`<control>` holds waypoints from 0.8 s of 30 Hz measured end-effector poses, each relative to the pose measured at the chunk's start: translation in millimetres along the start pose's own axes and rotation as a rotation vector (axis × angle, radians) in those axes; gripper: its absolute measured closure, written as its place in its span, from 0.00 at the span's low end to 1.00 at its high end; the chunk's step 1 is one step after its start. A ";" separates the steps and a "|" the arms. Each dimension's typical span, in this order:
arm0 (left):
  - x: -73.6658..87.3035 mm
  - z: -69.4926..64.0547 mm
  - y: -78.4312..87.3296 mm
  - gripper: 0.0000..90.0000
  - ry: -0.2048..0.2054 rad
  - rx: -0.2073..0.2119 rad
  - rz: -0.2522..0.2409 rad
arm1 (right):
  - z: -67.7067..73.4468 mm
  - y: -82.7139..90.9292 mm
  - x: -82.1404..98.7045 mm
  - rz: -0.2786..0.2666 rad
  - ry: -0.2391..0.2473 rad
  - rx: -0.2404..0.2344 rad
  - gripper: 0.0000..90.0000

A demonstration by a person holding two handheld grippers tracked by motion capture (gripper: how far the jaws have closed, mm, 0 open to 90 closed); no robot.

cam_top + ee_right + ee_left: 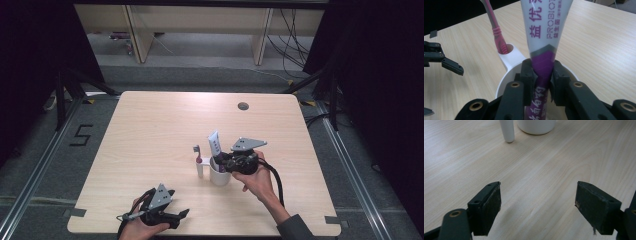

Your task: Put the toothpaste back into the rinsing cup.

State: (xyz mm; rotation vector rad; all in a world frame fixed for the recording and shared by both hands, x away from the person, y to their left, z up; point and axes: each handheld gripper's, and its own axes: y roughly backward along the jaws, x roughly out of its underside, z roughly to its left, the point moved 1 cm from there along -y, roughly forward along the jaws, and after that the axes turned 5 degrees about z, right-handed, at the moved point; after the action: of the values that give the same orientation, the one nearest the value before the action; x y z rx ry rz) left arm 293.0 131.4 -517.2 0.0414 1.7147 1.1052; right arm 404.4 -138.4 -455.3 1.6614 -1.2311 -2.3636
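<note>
A: Where is the right gripper (pixel 223 162)?

B: In the high view it sits just right of centre, over the white cup (pixel 218 175). Its jaws are closed on the tube (pixel 216 144), which stands in the cup with its wide end up and leaning toward the upper left.

A: Does the right gripper view bear out that grip?

B: Yes. The two black pads (pixel 528 75) press on the purple part of the tube (pixel 544 32) from either side, at bottom centre of the frame, right at the cup's rim (pixel 506 75). Whether the tube's lower end rests on the cup's bottom I can't tell; the jaws hide it.

A: And the brush?

B: The pink brush (pixel 497 32) stands upright in the small holder (pixel 510 53) joined to the cup's side, upper left of the tube in that view. In the high view the brush (pixel 197 154) is just left of the cup.

A: The left gripper (pixel 184 214)?

B: Low at the bottom left of the high view, resting near the table's (pixel 150 130) front edge, well apart from the cup. In its own view the jaws stand wide apart with only bare wood between them; the cup's base (pixel 536 126) and the holder's foot (pixel 507 131) show at the top edge.
</note>
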 end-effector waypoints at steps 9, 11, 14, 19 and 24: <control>0.0 0.0 -0.8 0.23 0.003 -0.001 -0.001 | -0.2 1.9 -0.2 0.010 0.025 0.020 0.73; 0.1 -0.1 -0.9 0.23 0.002 -0.005 0.001 | -0.8 2.7 -0.2 0.005 0.027 0.027 0.72; 0.1 -0.4 -0.8 0.23 0.000 0.001 0.001 | 1.6 5.3 -0.1 0.011 -0.007 0.023 0.68; 0.2 -0.7 -0.9 0.23 0.001 0.002 0.001 | -1.9 7.9 -1.1 -0.006 0.018 0.033 0.65; 0.5 -1.3 -1.3 0.23 0.002 0.003 0.004 | -3.9 11.3 -1.6 -0.013 0.021 0.053 0.62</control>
State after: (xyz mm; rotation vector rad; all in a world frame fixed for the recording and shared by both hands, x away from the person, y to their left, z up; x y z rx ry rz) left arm 292.4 130.0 -518.4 0.0459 1.7185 1.1055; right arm 403.6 -147.9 -447.9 1.7098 -1.2946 -2.3350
